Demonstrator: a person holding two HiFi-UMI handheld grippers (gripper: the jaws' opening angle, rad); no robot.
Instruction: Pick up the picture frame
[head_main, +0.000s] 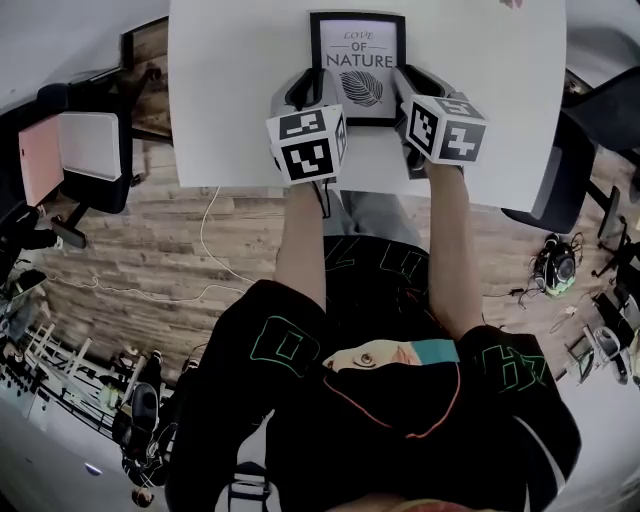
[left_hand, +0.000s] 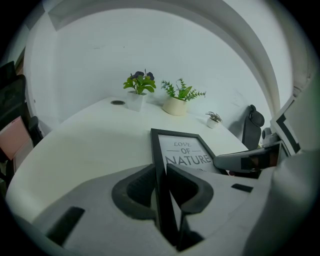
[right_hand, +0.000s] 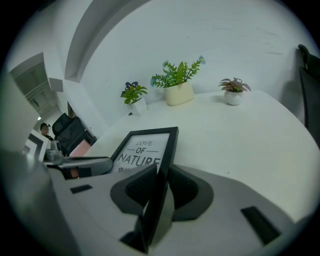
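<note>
A black picture frame (head_main: 357, 45) with a "LOVE OF NATURE" leaf print lies on the white table (head_main: 230, 90), at its far side in the head view. My left gripper (head_main: 318, 85) is shut on the frame's left edge. In the left gripper view that edge (left_hand: 159, 165) runs between the two dark pads (left_hand: 134, 187). My right gripper (head_main: 408, 85) is shut on the right edge, and the right gripper view shows the frame (right_hand: 145, 147) clamped between its pads (right_hand: 184, 187). I cannot tell whether the frame still rests on the table.
Three small potted plants (left_hand: 139, 87) (left_hand: 179, 97) (left_hand: 214, 119) stand along the table's far side by the white wall. One chair (head_main: 85, 150) is at the table's left and a black chair (head_main: 560, 170) at its right. Cables lie on the wooden floor (head_main: 210, 250).
</note>
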